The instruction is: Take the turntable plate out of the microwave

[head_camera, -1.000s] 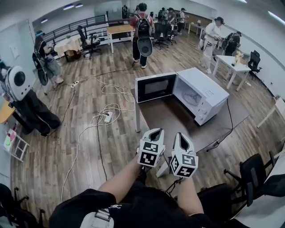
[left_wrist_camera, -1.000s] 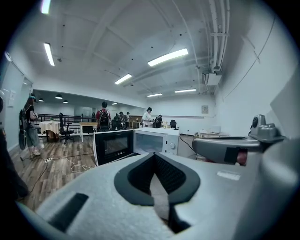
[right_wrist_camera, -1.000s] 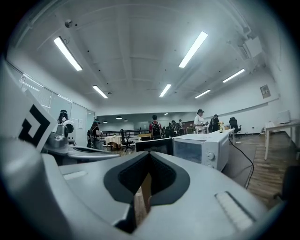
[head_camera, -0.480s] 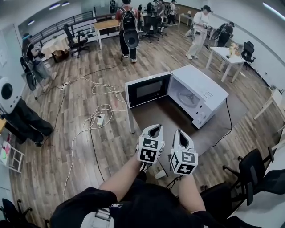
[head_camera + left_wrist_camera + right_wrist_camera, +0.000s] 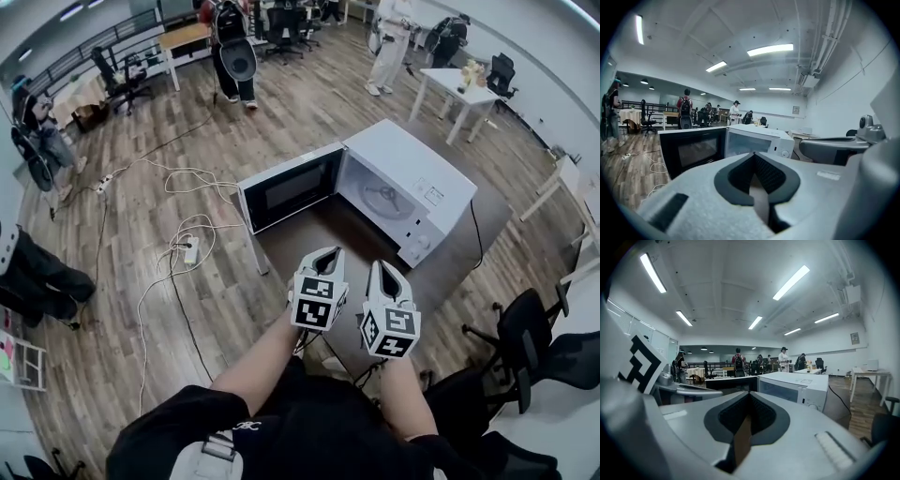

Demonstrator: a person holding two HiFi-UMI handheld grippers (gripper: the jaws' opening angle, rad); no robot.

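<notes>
A white microwave [image 5: 412, 187] stands on a dark brown table [image 5: 309, 239], its black door [image 5: 286, 187] swung wide to the left. The glass turntable plate [image 5: 384, 199] lies inside the cavity. My left gripper [image 5: 325, 253] and right gripper [image 5: 384, 269] are side by side over the table's near edge, well short of the microwave, both shut and empty. The left gripper view looks past its closed jaws [image 5: 757, 187] at the door [image 5: 693, 150] and the microwave body [image 5: 757, 140]. The right gripper view looks over its closed jaws [image 5: 745, 427] at the microwave [image 5: 797, 385].
White cables and a power strip [image 5: 187, 246] trail over the wooden floor left of the table. Black office chairs [image 5: 525, 337] stand at the right. A white table [image 5: 450, 89] and several people [image 5: 230, 47] are farther back.
Both grippers have moved forward together toward the table and microwave, which now sit closer and larger in view. The jaws stayed shut.
</notes>
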